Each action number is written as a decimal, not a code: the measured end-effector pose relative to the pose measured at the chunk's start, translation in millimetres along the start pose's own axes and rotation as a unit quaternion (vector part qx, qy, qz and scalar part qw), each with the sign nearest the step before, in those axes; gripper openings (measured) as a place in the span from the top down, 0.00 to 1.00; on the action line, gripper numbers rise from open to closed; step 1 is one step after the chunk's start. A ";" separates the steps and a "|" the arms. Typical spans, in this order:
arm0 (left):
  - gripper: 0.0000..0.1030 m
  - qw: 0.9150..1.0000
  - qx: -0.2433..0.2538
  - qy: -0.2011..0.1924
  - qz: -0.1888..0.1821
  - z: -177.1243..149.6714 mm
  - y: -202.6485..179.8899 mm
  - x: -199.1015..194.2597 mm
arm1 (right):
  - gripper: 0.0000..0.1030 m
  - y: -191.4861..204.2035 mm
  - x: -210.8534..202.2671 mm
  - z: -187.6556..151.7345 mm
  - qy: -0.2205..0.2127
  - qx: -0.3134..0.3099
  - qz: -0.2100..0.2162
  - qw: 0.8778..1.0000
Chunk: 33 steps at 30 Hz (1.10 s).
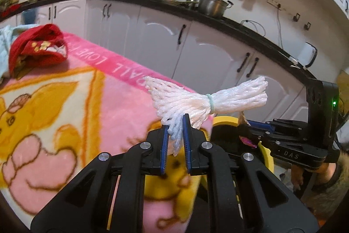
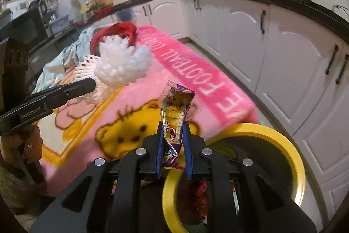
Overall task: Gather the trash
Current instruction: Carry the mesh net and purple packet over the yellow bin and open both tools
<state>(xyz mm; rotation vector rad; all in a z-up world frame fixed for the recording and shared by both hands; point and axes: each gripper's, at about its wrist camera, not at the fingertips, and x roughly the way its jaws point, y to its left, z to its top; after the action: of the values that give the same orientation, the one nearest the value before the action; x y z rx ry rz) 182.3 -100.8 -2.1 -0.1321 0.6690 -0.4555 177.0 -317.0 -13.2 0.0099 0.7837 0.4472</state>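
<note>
Left hand-held gripper [image 1: 176, 135] pinches foam net [image 1: 196, 100], lengthwise sideways; right hand-held gripper [image 2: 173, 139] clamps upright snack wrapper [image 2: 175, 115].

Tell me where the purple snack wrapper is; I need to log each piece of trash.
The purple snack wrapper stands pinched in the right gripper, centre of the right wrist view, above the pink blanket's edge, left of the yellow bin.

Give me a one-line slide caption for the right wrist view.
Right gripper pinches a purple snack wrapper above the yellow-rimmed bin.
</note>
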 end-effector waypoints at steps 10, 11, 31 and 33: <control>0.93 1.000 0.019 -0.001 -0.018 1.6 -31.3 2.1 | 0.85 -37.6 -46.0 -23.0 -0.034 0.038 -0.029 0.998; 0.93 1.000 0.022 -0.002 -0.019 2.3 -34.4 2.4 | 0.85 -41.5 -50.1 -25.0 -0.037 0.042 -0.033 0.998; 0.93 0.997 0.076 0.000 -0.015 8.3 -94.9 23.8 | 0.85 -83.4 -116.5 -53.8 -0.081 0.073 -0.082 0.991; 0.93 0.997 0.078 0.006 -0.014 5.6 -101.7 31.1 | 0.85 -84.8 -119.7 -57.1 -0.082 0.073 -0.084 0.990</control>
<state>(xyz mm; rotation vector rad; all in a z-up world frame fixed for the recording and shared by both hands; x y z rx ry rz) 170.2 -205.8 11.3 0.0081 0.6426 -0.5343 96.4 -449.8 12.8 0.1158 0.6482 0.2254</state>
